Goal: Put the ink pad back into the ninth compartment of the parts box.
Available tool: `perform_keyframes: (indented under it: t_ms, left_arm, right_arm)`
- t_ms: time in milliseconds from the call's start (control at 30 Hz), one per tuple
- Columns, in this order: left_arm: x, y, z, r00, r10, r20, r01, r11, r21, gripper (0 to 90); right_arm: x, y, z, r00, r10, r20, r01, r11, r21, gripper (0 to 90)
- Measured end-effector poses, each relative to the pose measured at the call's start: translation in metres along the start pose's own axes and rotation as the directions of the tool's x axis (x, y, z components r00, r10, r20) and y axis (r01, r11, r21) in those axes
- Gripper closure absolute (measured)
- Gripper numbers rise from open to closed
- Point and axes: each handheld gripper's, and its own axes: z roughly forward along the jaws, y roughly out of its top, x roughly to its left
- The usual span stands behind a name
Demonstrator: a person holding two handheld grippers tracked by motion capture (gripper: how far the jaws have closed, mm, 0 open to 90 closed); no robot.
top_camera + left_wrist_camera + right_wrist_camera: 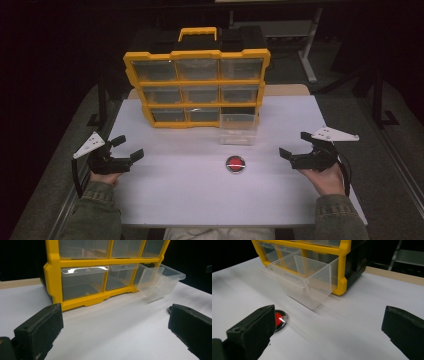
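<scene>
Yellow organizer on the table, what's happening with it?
A person holds a gripper in each hand, left gripper and right gripper, both open and holding nothing. The yellow organizer stands upright at the back of the white table, its bottom-right clear drawer pulled out. A small red round disc lies on the table in front of that drawer, untouched.

A white table (pixel 165 195) carries a yellow drawer cabinet (pixel 196 80) standing at its far edge. The cabinet's bottom right clear drawer (pixel 239 129) is pulled out, its front resting over the tabletop. A round red badge (pixel 235 164) lies flat on the table just in front of that drawer.
</scene>
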Motion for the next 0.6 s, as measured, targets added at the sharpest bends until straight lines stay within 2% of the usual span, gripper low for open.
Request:
perform_keyframes:
  t_ms: [433, 600]
  left_arm:
    - [0.001, 0.001, -0.001, 0.9999, -0.006, -0.01, 0.006, 0.9999, -0.013, 0.0]
    - [-0.001, 0.0, 0.0, 0.9999, 0.01, -0.012, -0.01, 0.9999, -0.003, 0.0]
  right_arm:
    - [0.008, 0.012, 0.005, 0.9996, -0.023, -0.018, 0.024, 1.0, 0.004, 0.0]
    - [0.01, 0.015, 0.007, 0.9989, -0.025, -0.039, 0.025, 1.0, 0.003, 0.0]
